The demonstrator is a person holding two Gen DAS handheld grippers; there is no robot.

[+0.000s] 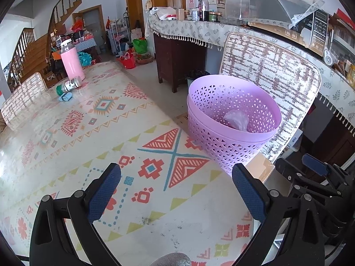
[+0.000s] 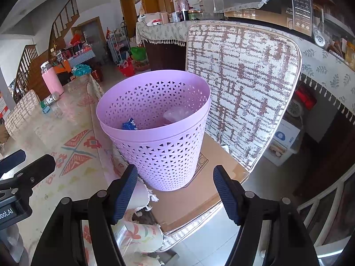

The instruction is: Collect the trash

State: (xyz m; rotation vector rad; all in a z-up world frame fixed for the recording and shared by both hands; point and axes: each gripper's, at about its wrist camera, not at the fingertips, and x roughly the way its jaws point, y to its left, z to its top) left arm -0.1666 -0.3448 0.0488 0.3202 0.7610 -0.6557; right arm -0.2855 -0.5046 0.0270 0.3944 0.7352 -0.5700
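- Basket, purple plastic with small triangle holes, stands upright on a flat brown cardboard that lies on the seat of a chair beside the table.
- Inside the basket lie a crumpled clear plastic bag and a blue packet; the packet shows only in the right wrist view.
- Left gripper hangs above the patterned tablecloth, near the table's edge. Its jaws stand apart and nothing is between them.
- Right gripper points down toward the foot of the basket and the cardboard. Its jaws also stand apart, with nothing held; the basket is just in front of them, not touching.
- Each gripper is visible at the edge of the other one's view, so the two are side by side.
- Far end of the table carries a pink bottle standing upright, a small bottle with green cap lying on its side just beside it, and a small blue object near the green cap. I cannot tell what the blue object is.
- Behind the chair there is a counter with a fringed cloth; jars and bottles, a mesh food cover and a microwave stand on it.
- Wooden staircase rises at the far left of the room.
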